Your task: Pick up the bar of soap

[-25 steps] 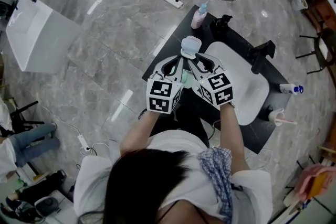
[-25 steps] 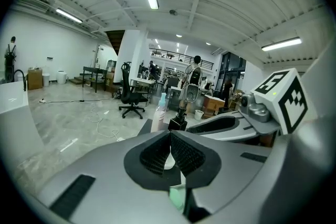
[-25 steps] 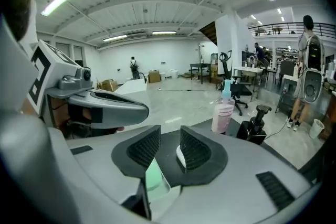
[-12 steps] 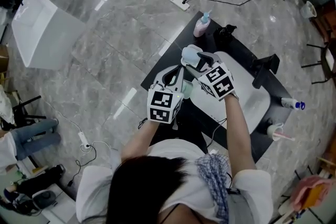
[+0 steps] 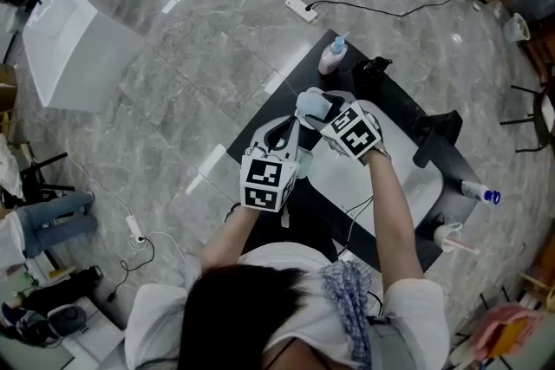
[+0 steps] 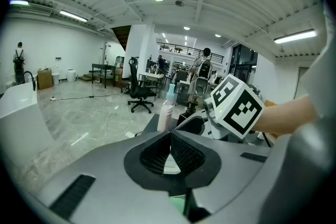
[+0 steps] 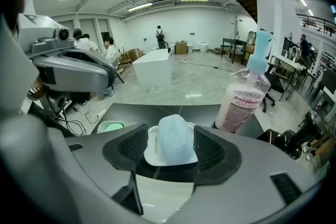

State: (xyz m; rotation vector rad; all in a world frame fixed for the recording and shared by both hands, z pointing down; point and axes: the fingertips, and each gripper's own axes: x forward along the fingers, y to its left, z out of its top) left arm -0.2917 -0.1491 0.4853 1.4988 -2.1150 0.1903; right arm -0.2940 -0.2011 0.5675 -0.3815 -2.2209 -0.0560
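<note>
A pale blue bar of soap (image 7: 175, 139) lies in a white dish (image 7: 151, 156) on the black table, by the sink's far corner. My right gripper (image 7: 170, 147) points down at it. Its jaws have just been opening and stand on either side of the bar, with gaps at both pads. The head view shows the soap (image 5: 310, 105) just beyond my right gripper (image 5: 324, 110). My left gripper (image 5: 290, 124) hovers beside it on the left, over the table edge. In its own view its pads meet at the tips (image 6: 170, 149) with nothing held.
A pink pump bottle (image 7: 242, 97) stands right of the dish, near the table's far corner (image 5: 332, 56). A small green dish (image 7: 110, 126) sits left of the soap. The white sink (image 5: 381, 178) fills the table's middle, with a black faucet (image 5: 434, 133) beyond it.
My right gripper has moved forward and down from beside the left one to the soap dish, and its jaws have opened. The left gripper has shifted slightly down.
</note>
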